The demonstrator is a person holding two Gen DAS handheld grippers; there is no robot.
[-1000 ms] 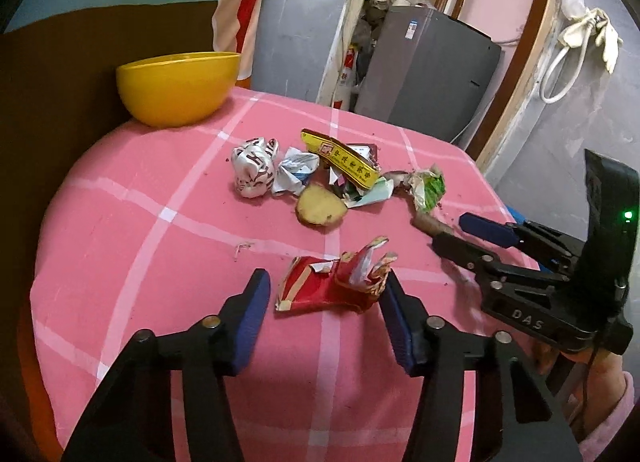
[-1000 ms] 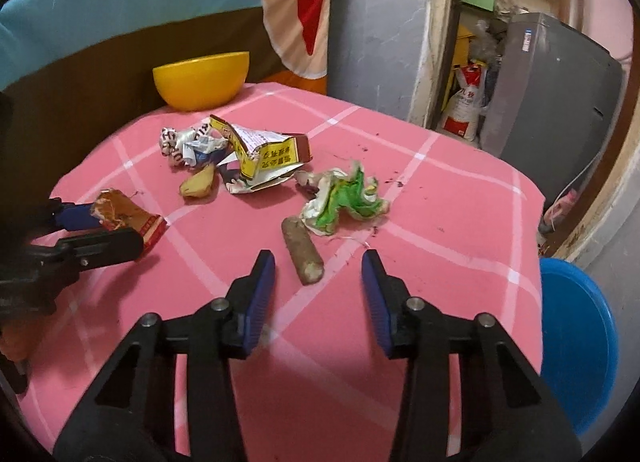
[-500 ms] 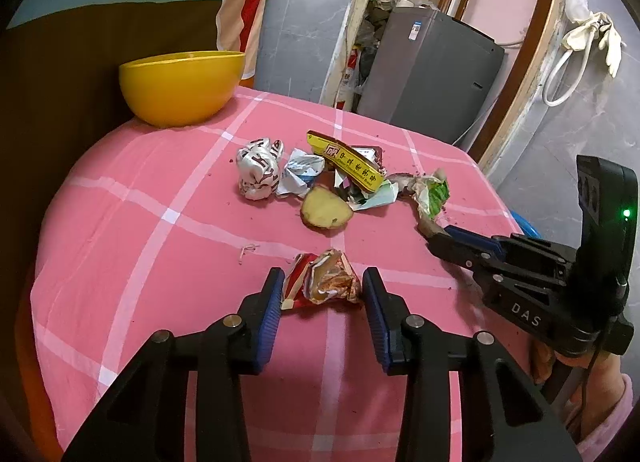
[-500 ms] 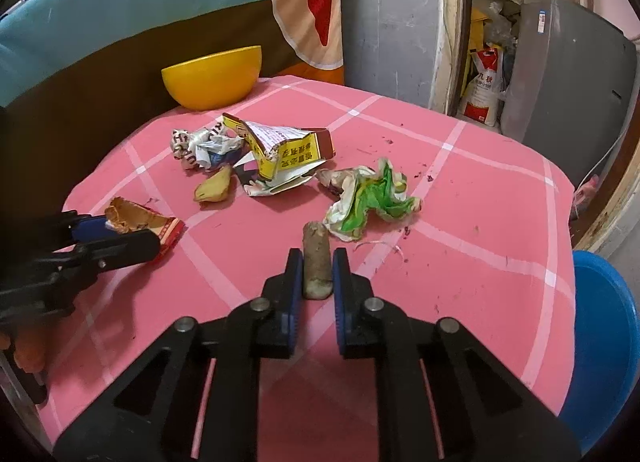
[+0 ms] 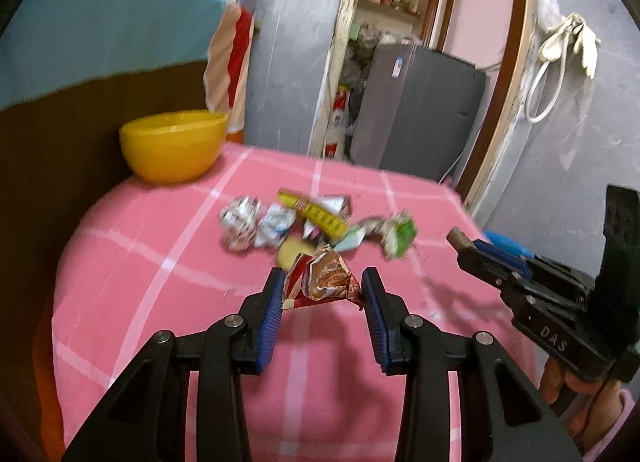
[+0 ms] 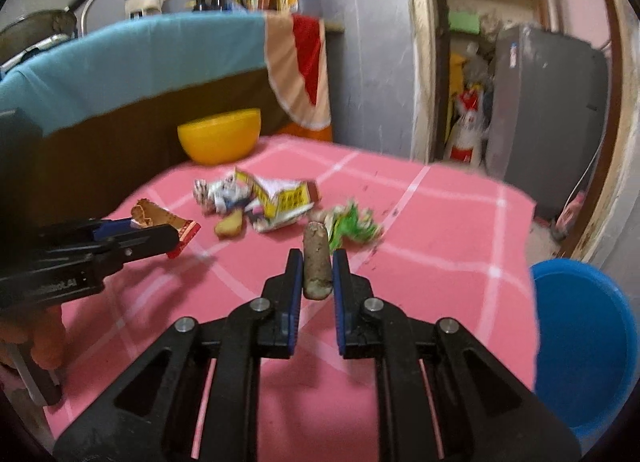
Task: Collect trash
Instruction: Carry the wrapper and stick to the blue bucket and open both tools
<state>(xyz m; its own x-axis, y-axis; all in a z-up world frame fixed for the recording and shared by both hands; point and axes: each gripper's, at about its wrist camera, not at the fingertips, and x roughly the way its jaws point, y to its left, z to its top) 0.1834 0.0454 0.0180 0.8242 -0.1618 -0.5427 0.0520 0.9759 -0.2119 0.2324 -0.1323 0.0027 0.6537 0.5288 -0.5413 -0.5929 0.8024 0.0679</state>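
My left gripper (image 5: 323,288) pinches crumpled red wrapper (image 5: 325,277) above pink table (image 5: 168,262): light, crushable, held across bulk. My right gripper (image 6: 317,268) clamps brown stub (image 6: 317,262): stiff, gripped mid-length. Remaining litter (image 6: 276,202) mid-table.

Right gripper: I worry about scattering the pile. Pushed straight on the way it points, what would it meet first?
Probably the green wrapper, just beyond the brown stick clamped in the right gripper; depth is hard to judge in this blurred view.
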